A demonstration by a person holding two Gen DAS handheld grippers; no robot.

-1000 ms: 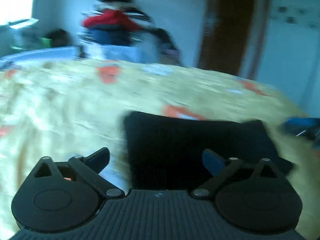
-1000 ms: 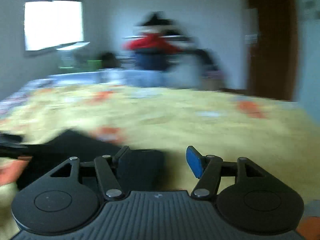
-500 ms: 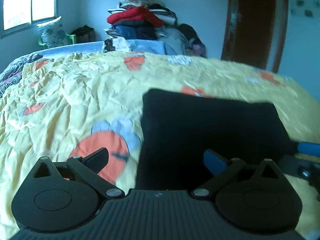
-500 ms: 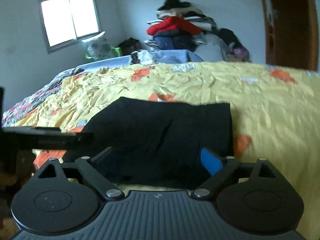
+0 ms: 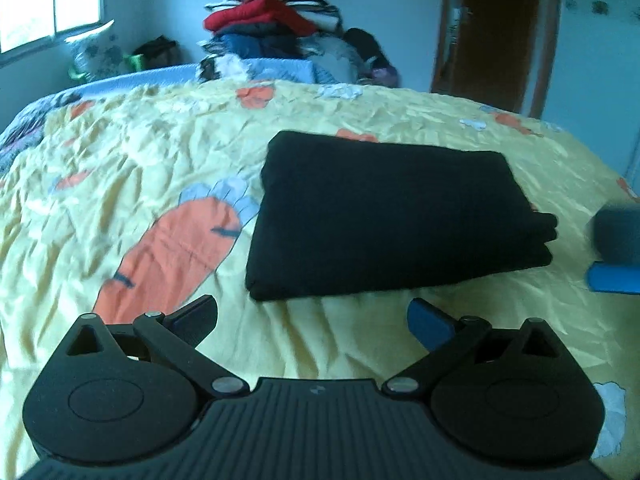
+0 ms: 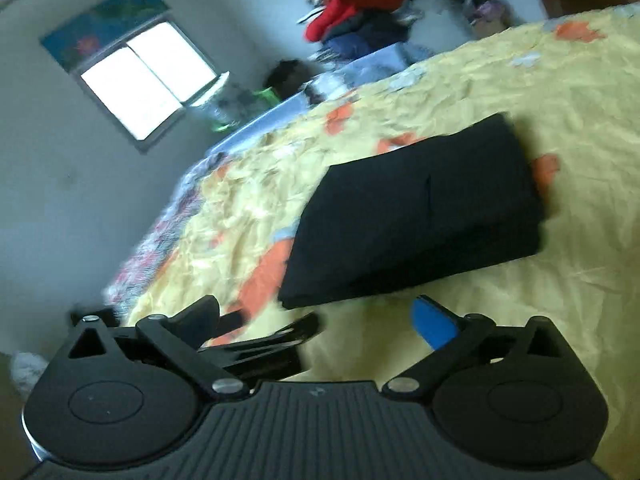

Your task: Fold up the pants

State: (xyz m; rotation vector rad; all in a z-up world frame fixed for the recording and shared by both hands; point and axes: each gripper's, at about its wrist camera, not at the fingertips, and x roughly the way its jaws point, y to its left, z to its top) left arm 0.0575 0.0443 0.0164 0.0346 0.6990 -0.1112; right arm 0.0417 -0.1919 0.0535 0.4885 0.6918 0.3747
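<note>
**Black pants lie folded on the yellow bed**

The pants (image 5: pixel 384 216) are black and folded into a neat, thick rectangle. On the right side you can see the stacked layers of the fold. They lie flat on the bed (image 5: pixel 120 168), on a wrinkled yellow sheet with big orange carrots on it.

The left wrist view is level and shows a brown door (image 5: pixel 496 28) at the far right. At its right edge, a blurry blue bit of the right gripper (image 5: pixel 616 252) peeks in. The right wrist view is tilted and blurry. It shows a bright window (image 6: pixel 148 80) on the far wall. It also shows the black arm of the left gripper (image 6: pixel 276 340) low on the left. Both views show a tall pile of clothes (image 5: pixel 276 20) beyond the far end of the bed.

The left gripper (image 5: pixel 312 320) is spread wide with nothing between its fingers. The pants lie just beyond it, not touching. The right gripper (image 6: pixel 316 318) is opening up wide and holds nothing too. The pants lie just past its tips, a little to the right.
</note>
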